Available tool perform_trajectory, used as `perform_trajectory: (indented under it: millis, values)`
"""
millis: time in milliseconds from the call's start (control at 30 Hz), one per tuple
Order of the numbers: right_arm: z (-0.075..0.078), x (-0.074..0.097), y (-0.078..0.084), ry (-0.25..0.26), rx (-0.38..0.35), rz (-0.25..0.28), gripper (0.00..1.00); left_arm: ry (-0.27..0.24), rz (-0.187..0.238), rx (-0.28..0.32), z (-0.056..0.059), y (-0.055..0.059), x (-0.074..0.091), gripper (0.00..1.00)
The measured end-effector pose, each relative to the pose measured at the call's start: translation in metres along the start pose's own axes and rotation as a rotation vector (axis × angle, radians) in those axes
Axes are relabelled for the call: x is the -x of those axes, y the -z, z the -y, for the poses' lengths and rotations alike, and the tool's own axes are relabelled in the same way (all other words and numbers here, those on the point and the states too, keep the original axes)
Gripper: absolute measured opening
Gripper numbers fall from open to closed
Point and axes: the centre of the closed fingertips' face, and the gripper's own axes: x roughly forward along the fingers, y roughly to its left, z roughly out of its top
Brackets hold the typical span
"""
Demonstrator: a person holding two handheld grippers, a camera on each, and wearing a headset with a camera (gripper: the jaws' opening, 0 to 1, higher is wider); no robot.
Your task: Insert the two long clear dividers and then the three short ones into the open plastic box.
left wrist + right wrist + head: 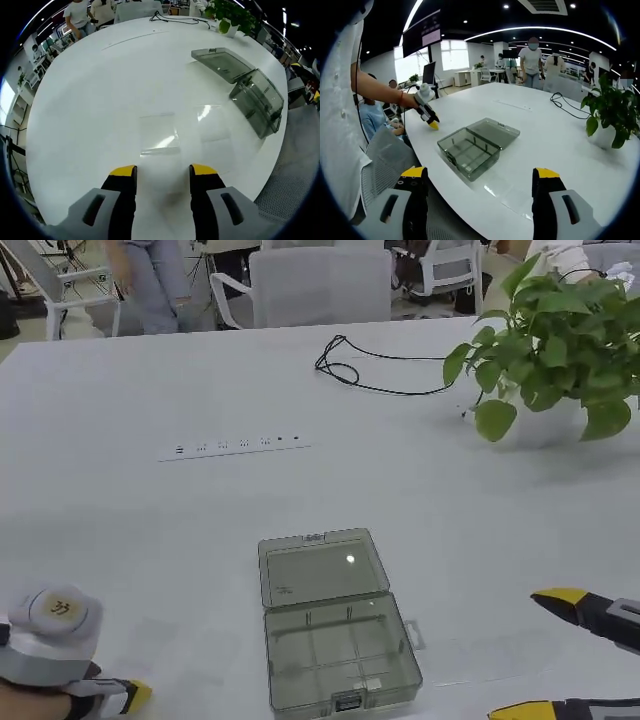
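– Left gripper (162, 172), how does it stand?

– Released. Its two yellow-tipped jaws are spread apart with nothing between them, low over the white table (100, 100) at the person's left.

– What lies in front of it?

– A clear divider (159, 135) lies flat on the table just ahead of the jaws. A second clear divider (212, 122) lies beside it, on the side toward the box. Both catch a glint of light. I cannot tell whether they are the long or the short kind.

– And the box?

– The plastic box (340, 660) sits near the front edge of the table, between the two grippers and apart from both. It is smoky grey and open, and its lid (322, 570) lies back flat on the table on the far side. Faint lines show through the base, but I cannot tell whether any divider stands inside.

– Right of it?

– A third clear piece (510, 197) lies flat on the table near the box's right side. It is hard to see apart from its edges and a bright reflection.

– The other claw?

– The right gripper (480, 173) is also released. Its jaws are wide apart and hold nothing, and in its own view the box lies well ahead between them.

– Anything farther back?

– A black cable (370, 370) lies looped on the far part of the table. To its right stands a leafy plant (550, 350) in a white pot.
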Motion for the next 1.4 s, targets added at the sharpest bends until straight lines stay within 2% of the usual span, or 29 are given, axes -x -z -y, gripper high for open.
perform_trajectory:
  millis: [33,167,400,467,800,1167,1400]
  values:
    - [-0.0001,-0.0001,0.0001,0.000,0.001,0.000,0.87,-0.004,-0.004,-0.014,-0.0001,0.0001,0.0000,0.40]
    - [-0.0001,-0.0014,0.0001,-0.001,0.000,0.002,0.87,-0.010,-0.012,0.020,-0.0036,-0.0014,-0.0014,0.39]
    - [-0.0011,-0.0025,-0.0023,-0.004,0.000,0.006,0.86,-0.018,-0.039,0.034,-0.0055,-0.0010,-0.0015,0.35]
    - [-0.0013,-0.0024,-0.0024,-0.004,0.001,0.005,0.86,-0.017,-0.040,0.034,-0.0057,-0.0005,-0.0002,0.32]
    - [-0.0032,-0.0045,-0.0019,-0.012,-0.003,-0.001,0.85,-0.010,-0.048,0.033,-0.0037,-0.0010,0.0011,0.32]
    - [-0.0046,-0.0070,-0.0013,-0.024,-0.005,-0.009,0.82,0.017,-0.036,0.054,-0.0023,-0.0032,0.0007,0.31]
    - [-0.0040,-0.0085,0.0014,-0.034,-0.008,-0.018,0.79,0.037,-0.004,0.090,0.0017,-0.0072,0.0035,0.31]
